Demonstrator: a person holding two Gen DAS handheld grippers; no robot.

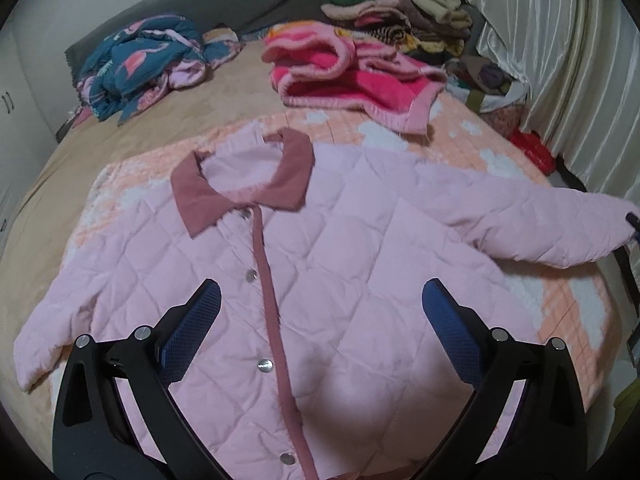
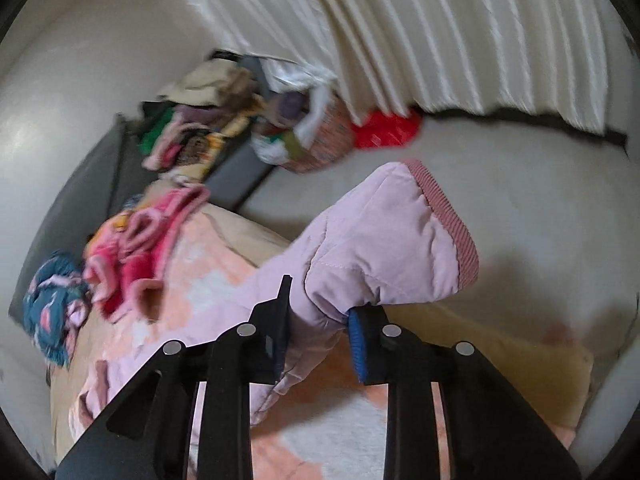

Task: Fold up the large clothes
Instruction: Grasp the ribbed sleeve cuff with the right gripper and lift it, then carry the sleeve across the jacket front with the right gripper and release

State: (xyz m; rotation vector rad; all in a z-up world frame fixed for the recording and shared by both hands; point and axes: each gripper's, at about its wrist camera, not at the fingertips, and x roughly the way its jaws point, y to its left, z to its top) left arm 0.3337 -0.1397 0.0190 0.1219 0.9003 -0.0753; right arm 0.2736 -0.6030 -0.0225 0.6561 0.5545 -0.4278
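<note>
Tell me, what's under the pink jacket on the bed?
The pink jacket lies on an orange-and-white blanket, which shows around its edges, with a tan sheet farther out. Whatever sits directly beneath the jacket's middle is covered.

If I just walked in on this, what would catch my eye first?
A pink quilted jacket lies spread front-up across the bed. The right hand-held gripper pinches its sleeve near the ribbed cuff, lifted off the bed. The left hand-held gripper hovers open above the jacket's front.

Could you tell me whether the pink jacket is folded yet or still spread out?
Spread out: pink jacket lies flat, front up; right gripper holds one sleeve.
</note>
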